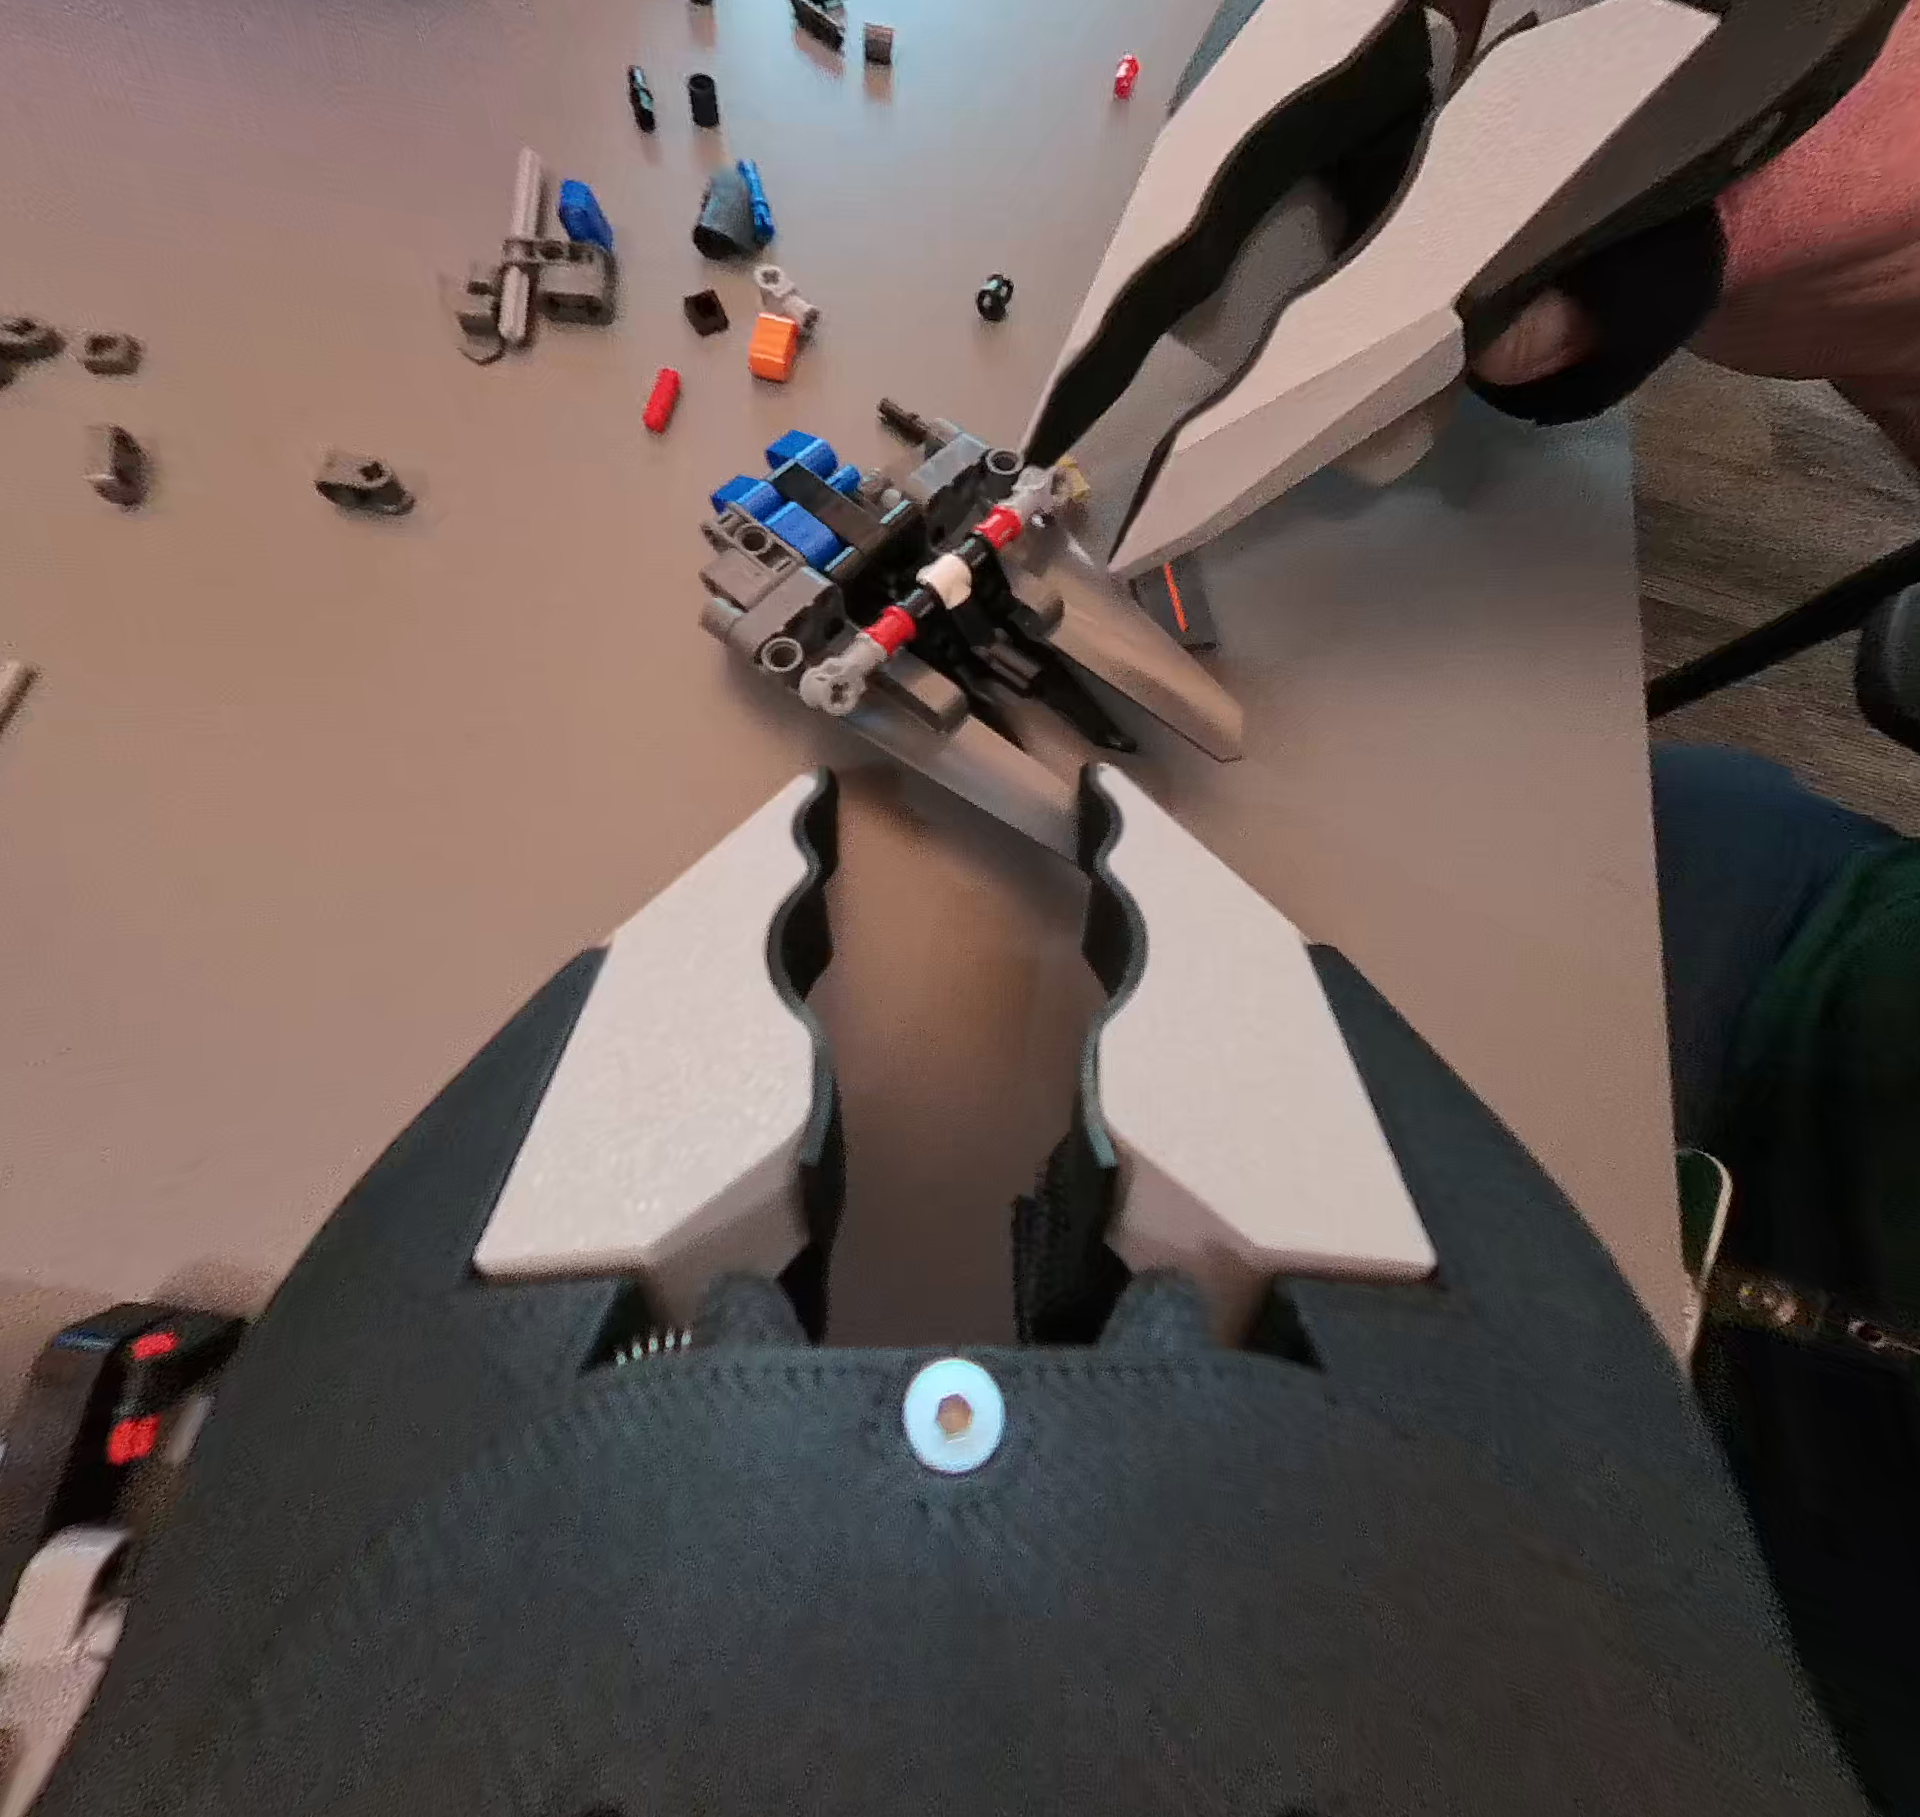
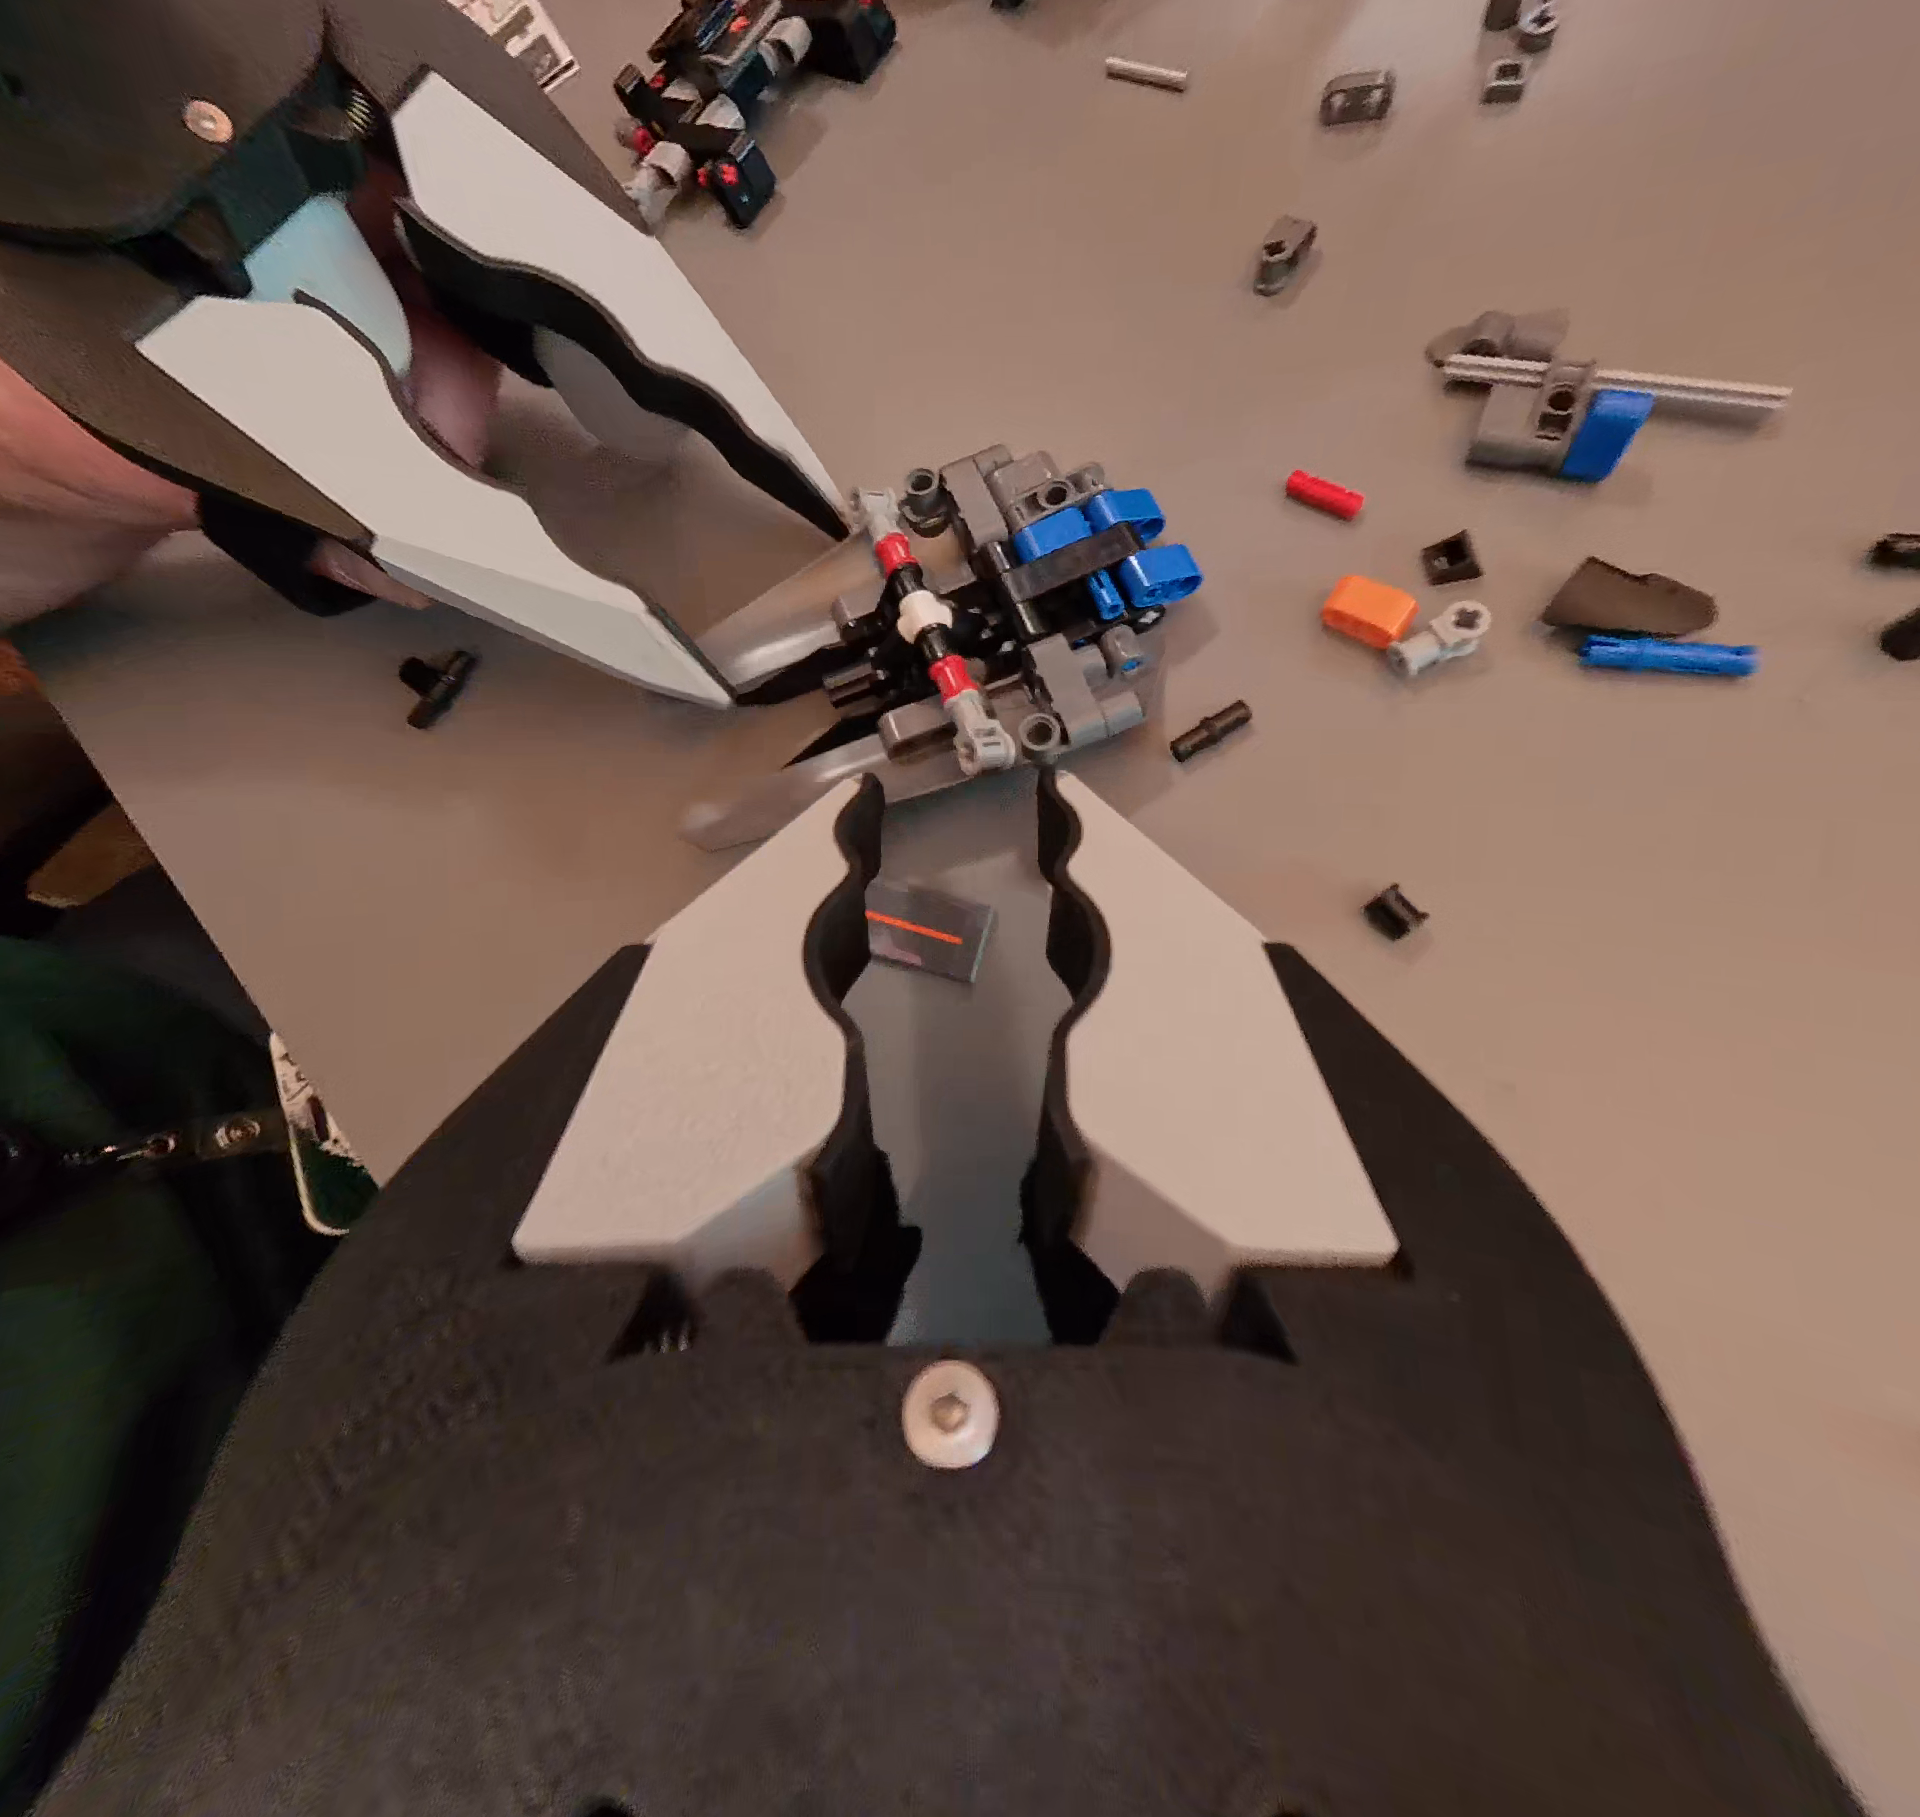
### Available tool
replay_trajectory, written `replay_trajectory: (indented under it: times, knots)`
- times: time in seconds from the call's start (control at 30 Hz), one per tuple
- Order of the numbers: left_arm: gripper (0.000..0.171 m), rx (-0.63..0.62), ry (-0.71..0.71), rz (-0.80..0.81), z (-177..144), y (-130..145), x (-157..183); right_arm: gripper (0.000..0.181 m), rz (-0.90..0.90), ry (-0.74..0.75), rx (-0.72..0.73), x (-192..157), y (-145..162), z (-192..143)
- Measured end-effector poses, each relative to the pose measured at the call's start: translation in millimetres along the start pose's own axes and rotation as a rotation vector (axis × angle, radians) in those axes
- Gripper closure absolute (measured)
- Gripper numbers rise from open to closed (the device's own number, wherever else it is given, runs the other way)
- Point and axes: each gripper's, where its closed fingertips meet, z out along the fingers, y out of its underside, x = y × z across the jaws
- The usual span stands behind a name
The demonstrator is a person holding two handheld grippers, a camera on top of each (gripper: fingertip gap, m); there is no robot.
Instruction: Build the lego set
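While angled inward: both grippers, fingers parted, flanking lego model.

Half-built model in the middle of the counter — right tool and left tool at its near end. Loose pieces scattered behind — flat tile under right tool.

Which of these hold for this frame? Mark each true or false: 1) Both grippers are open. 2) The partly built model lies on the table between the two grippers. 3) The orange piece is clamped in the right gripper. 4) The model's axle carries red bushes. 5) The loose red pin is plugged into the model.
1) Left gripper and right gripper open: true.
2) Model on table between them: true.
3) False: the orange piece lies loose on the table.
4) Red bushes on the axle: true.
5) False: the red pin lies apart from the model.
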Motion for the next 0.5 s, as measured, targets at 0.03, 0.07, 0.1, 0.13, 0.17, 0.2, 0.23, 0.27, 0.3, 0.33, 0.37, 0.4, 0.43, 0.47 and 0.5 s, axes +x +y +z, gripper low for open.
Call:
replay_trajectory:
  times: [0.03, 0.07, 0.1, 0.13, 0.17, 0.2, 0.23, 0.27, 0.3, 0.33, 0.37, 0.4, 0.43, 0.47, 0.5]
  knots:
    - [0.128, -0.01, 0.007, -0.009, 2, 2, 1, 0.153, -0.002, -0.001, -0.006, -1, 0, 2]
    - [0.129, -0.012, 0.013, -0.014, 3, 2, 2, 0.152, -0.008, -0.001, -0.012, -2, -1, 5]
    - [0.13, -0.015, 0.016, -0.014, 3, 2, 3, 0.152, -0.014, -0.005, -0.01, -4, -3, 7]
    - [0.13, -0.022, 0.005, -0.01, 3, 3, 2, 0.149, -0.022, -0.001, -0.012, -4, -4, 10]
    - [0.131, -0.025, -0.007, -0.006, 3, 3, 0, 0.149, -0.032, 0.003, -0.02, -4, -5, 12]
    - [0.131, -0.027, -0.015, -0.012, 1, 3, -1, 0.149, -0.039, 0.0, -0.024, -5, -6, 15]
    - [0.131, -0.033, -0.018, -0.022, 0, 5, -2, 0.148, -0.045, -0.006, -0.023, -6, -9, 17]
    - [0.131, -0.036, -0.023, -0.025, -2, 6, -4, 0.149, -0.047, -0.01, -0.025, -6, -10, 19]
    - [0.13, -0.036, -0.027, -0.015, -5, 7, -5, 0.15, -0.048, -0.014, -0.037, -7, -10, 22]
    - [0.131, -0.04, -0.04, -0.012, -8, 8, -8, 0.15, -0.052, -0.033, -0.038, -9, -12, 24]
    - [0.128, -0.027, -0.05, -0.02, -14, 7, -11, 0.148, -0.053, -0.045, -0.027, -10, -15, 24]
    - [0.123, -0.005, -0.059, -0.028, -22, 3, -15, 0.146, -0.057, -0.053, -0.012, -9, -19, 22]
    - [0.122, 0.016, -0.076, -0.019, -32, -2, -21, 0.146, -0.068, -0.055, 0.008, -8, -22, 20]
    - [0.122, 0.031, -0.105, 0.0, -43, -7, -29, 0.146, -0.08, -0.043, 0.034, -5, -26, 17]
    - [0.121, 0.041, -0.158, 0.025, -56, -14, -42, 0.145, -0.097, -0.037, 0.059, -3, -29, 15]
